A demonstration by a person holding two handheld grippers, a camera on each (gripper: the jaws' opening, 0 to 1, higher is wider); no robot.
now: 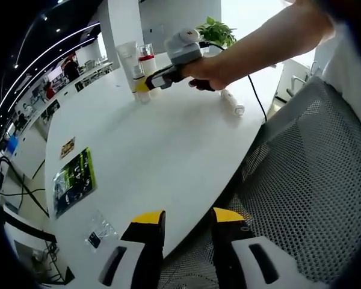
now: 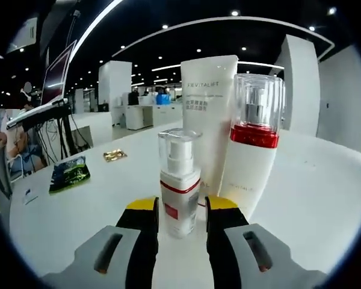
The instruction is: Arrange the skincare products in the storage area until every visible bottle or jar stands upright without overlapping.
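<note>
- right gripper view: white table point(image 2: 325, 198) carries three upright items grouped together: tall white tube point(image 2: 207, 114), pump bottle with red band point(image 2: 253, 144), and small pump bottle point(image 2: 179, 186) in front.
- right gripper point(image 2: 182, 218) has its jaws around the small bottle, close to its sides; i cannot tell whether they clench it. its long axis is vertical, pump up.
- left gripper point(image 1: 188, 220) is released, hanging at the table edge.
- one bottle point(image 1: 233, 103) lies flat, apart from the group; my guess is it comes next, and needs a grip then tipping upright.

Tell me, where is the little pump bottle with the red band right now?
In the right gripper view the small pump bottle stands upright on the white table between the right gripper's jaws, just in front of the tall white tube.
</note>
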